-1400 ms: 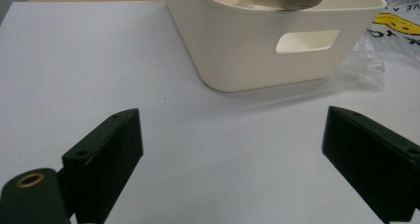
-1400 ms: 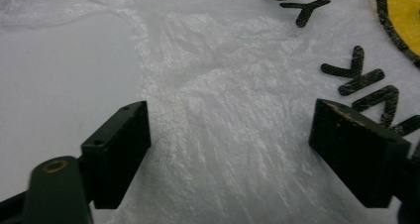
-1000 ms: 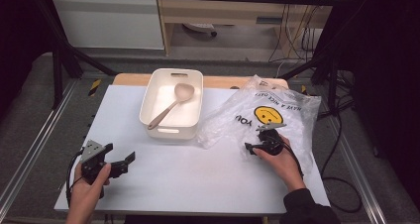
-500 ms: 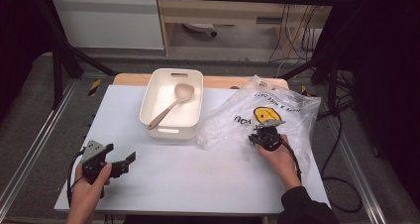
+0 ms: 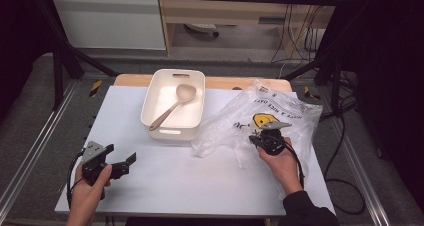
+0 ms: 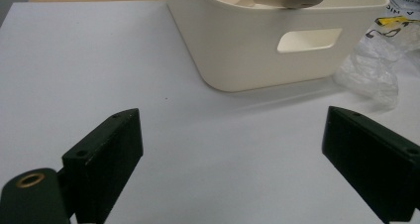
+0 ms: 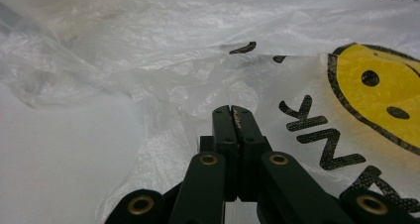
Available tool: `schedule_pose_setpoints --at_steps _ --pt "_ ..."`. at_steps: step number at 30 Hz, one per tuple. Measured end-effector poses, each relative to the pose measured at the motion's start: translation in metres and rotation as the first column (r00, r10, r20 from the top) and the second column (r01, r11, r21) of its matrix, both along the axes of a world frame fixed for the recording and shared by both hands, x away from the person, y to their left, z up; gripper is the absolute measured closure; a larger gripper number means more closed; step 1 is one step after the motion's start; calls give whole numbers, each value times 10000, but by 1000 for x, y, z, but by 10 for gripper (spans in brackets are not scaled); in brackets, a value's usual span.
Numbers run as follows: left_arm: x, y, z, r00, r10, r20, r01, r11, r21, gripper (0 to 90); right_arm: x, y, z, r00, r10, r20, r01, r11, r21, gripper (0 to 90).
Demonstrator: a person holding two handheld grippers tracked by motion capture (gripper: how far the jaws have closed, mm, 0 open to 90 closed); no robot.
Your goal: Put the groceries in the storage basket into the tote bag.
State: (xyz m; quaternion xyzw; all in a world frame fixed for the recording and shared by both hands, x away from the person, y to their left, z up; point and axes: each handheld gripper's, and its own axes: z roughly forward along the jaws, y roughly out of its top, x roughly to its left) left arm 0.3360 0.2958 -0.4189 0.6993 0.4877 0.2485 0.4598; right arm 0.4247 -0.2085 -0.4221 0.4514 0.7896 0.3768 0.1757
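Tabletop (image 5: 165,181): white, carrying all items. Plastic bag (image 5: 280,113): clear, smiley print, crumpled at our right beside the cream bin (image 5: 172,103); since a second ago its film has bunched toward the right hand-held gripper (image 5: 261,137). That gripper's jaws have just been closing, now pinched together on the film; we judge the bag gripped, ready to lift. Left hand-held gripper (image 6: 233,149): wide, holding nothing.

The left gripper (image 5: 131,159) sits low by the near left corner, held in the left hand (image 5: 92,178), its fingers (image 6: 106,154) spread wide apart with nothing between them. The right gripper (image 5: 256,140), held in the right hand (image 5: 280,163), has just been closing; its fingers (image 7: 233,127) now meet, tips pressed together.
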Motion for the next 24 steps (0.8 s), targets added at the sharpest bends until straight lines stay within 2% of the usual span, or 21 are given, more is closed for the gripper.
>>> schedule_pose_setpoints --at_steps 5,7,12,14,18,19,21,22,24 --pt "0 -4 3 9999 -122 78 121 9999 74 84 -6 6 10 9999 104 33 -105 9997 227 900" --pt "-1 -8 6 9995 -283 149 281 9995 155 84 -10 14 16 9991 410 -59 -409 9988 261 900" --pt "-4 -17 9 9982 -573 165 570 9982 208 84 -18 24 19 9963 836 -204 -833 9964 184 900" --pt "-4 -19 10 9978 -632 181 628 9978 213 84 -19 25 19 9955 933 -134 -930 9955 181 900" --pt "-9 -30 14 9958 -881 261 880 9961 69 91 -21 30 20 9928 1182 -202 -1175 9925 327 900" --pt "-11 -33 15 9951 -946 297 947 9955 -23 129 -23 33 21 9905 1355 -239 -1344 9900 423 900" --pt "-16 -44 19 9921 -1158 485 1164 9932 -89 131 -23 35 21 9889 1470 -228 -1458 9882 469 900" --pt "-16 -44 19 9921 -1158 485 1164 9932 -89 136 -23 35 21 9889 1470 -228 -1458 9882 469 900" --pt "-21 -58 22 9885 -1396 579 1395 9902 51 146 -26 39 22 9855 1672 -299 -1654 9847 550 900"
